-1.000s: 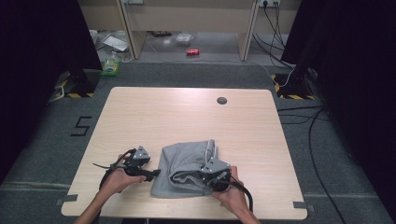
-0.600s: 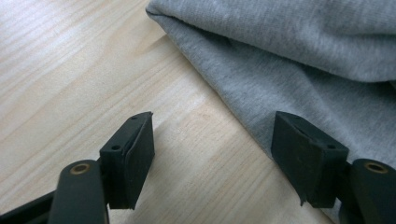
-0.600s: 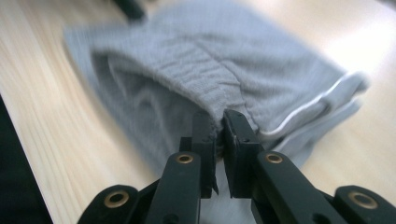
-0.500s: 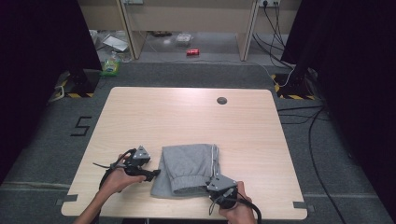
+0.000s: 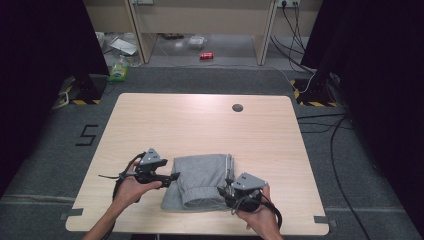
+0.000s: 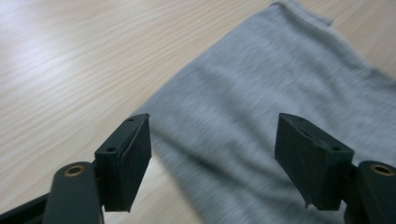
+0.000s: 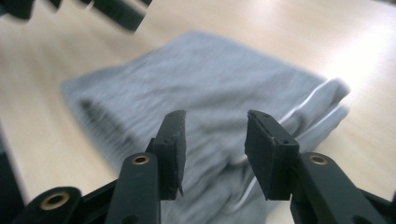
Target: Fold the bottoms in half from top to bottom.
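A folded grey garment (image 5: 202, 181) lay near the table's (image 5: 200, 125) front edge. The left gripper (image 5: 172, 176) stood wide open at its left side; the right gripper (image 5: 223, 191), partly open, held nothing at its right.

A light wood surface (image 5: 200, 125) stands on a grey carpet floor (image 5: 350, 200), with black curtains (image 5: 40, 50) at both sides, a pale wooden desk frame (image 5: 200, 20) behind, and black cables (image 5: 330, 135) on the floor.
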A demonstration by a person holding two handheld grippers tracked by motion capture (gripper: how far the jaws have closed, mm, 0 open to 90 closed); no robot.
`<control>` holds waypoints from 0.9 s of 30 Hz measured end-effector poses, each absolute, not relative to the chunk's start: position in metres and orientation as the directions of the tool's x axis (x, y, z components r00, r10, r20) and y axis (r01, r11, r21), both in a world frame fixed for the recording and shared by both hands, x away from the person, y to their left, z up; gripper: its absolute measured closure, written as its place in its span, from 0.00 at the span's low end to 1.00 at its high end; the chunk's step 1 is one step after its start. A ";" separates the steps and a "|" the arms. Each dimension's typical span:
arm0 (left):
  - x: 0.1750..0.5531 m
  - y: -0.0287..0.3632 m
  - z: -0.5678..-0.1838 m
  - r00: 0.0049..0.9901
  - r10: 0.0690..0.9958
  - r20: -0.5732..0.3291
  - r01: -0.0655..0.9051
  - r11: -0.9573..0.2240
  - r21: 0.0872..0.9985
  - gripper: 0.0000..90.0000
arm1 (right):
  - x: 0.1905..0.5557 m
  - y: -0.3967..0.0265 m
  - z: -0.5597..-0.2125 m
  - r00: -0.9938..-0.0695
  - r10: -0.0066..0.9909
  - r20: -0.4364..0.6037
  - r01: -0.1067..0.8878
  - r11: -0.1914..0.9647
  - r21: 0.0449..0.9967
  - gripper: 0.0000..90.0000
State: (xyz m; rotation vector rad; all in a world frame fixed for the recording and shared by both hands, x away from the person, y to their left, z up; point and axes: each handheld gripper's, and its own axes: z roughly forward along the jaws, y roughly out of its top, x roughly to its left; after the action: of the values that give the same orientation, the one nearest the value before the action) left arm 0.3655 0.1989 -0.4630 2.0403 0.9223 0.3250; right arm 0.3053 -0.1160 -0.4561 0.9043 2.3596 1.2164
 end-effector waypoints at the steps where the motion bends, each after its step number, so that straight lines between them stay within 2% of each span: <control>1: 0.363 0.192 -0.462 0.703 0.705 -0.094 0.480 -0.373 0.794 0.29 | 0.311 -0.114 -0.456 -0.734 0.680 -0.011 0.381 0.424 0.822 0.63; 5: 0.347 0.166 -0.468 0.755 0.652 -0.074 0.450 -0.432 0.781 0.28 | 0.327 -0.105 -0.467 -0.711 0.703 -0.010 0.420 0.435 0.796 0.62; 10: 0.328 0.159 -0.487 0.786 0.617 0.041 0.405 -0.563 0.720 0.31 | 0.314 -0.097 -0.485 -0.742 0.668 -0.061 0.408 0.522 0.749 0.63; 12: 0.321 0.163 -0.495 0.779 0.626 0.040 0.407 -0.553 0.727 0.34 | 0.307 -0.097 -0.491 -0.746 0.662 -0.070 0.407 0.537 0.739 0.64; 15: 0.317 0.169 -0.497 0.776 0.629 0.052 0.407 -0.561 0.721 0.34 | 0.300 -0.097 -0.494 -0.745 0.666 -0.052 0.423 0.530 0.735 0.63; 18: 0.317 0.171 -0.495 0.778 0.627 0.047 0.404 -0.556 0.727 0.34 | 0.304 -0.101 -0.482 -0.731 0.682 0.002 0.443 0.473 0.761 0.59; 23: 0.327 0.176 -0.483 0.769 0.639 -0.002 0.426 -0.511 0.747 0.31 | 0.327 -0.110 -0.455 -0.689 0.725 0.004 0.429 0.403 0.809 0.54; 27: 0.337 0.182 -0.472 0.750 0.661 -0.011 0.436 -0.482 0.760 0.31 | 0.354 -0.114 -0.451 -0.644 0.765 0.000 0.449 0.377 0.810 0.53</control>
State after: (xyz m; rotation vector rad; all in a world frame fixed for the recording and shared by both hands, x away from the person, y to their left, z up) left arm 0.3367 0.1819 -0.4722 2.1546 0.8200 0.3634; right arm 0.3542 -0.1143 -0.4508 1.0556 2.2670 1.1576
